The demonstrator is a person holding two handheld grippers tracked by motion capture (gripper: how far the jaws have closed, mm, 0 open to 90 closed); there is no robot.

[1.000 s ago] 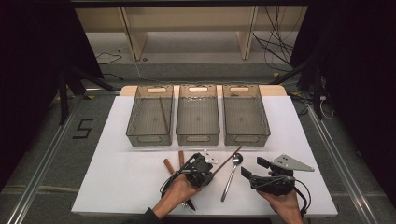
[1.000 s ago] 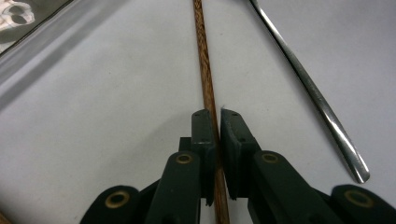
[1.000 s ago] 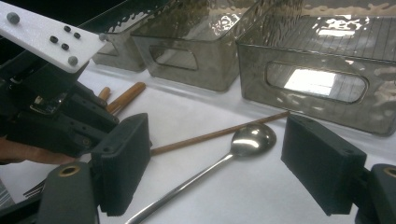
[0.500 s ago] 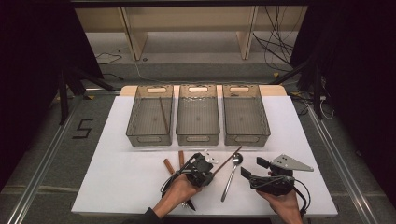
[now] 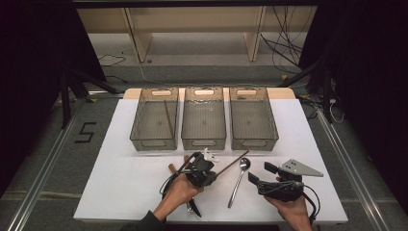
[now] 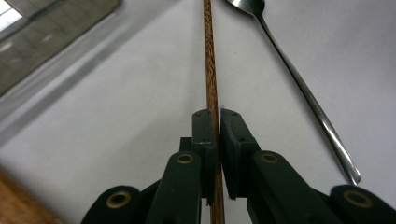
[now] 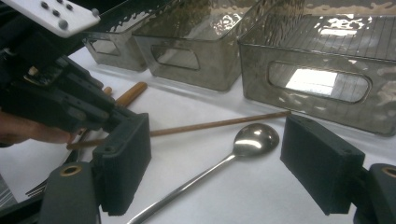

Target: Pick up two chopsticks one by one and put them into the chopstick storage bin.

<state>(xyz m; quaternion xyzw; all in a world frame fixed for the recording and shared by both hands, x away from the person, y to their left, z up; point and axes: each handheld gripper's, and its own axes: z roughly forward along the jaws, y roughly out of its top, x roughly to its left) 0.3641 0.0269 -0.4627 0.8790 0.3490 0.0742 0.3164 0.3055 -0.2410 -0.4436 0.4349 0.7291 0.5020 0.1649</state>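
High view: chopstick (image 5: 168,118) in left bin (image 5: 155,118)

The high view looks forward and down from above the person's side, far off, taking in the whole white table (image 5: 120,192) and three bins (image 5: 204,118); the left gripper view sits very close behind its own jaws, looking down along a brown stick (image 6: 209,60) that runs on ahead of them, a spoon (image 6: 299,79) to their right; the right gripper view looks low across the table, with the same spoon (image 7: 219,161) between its jaws and the same stick (image 7: 210,125) and bins (image 7: 205,51) beyond them.
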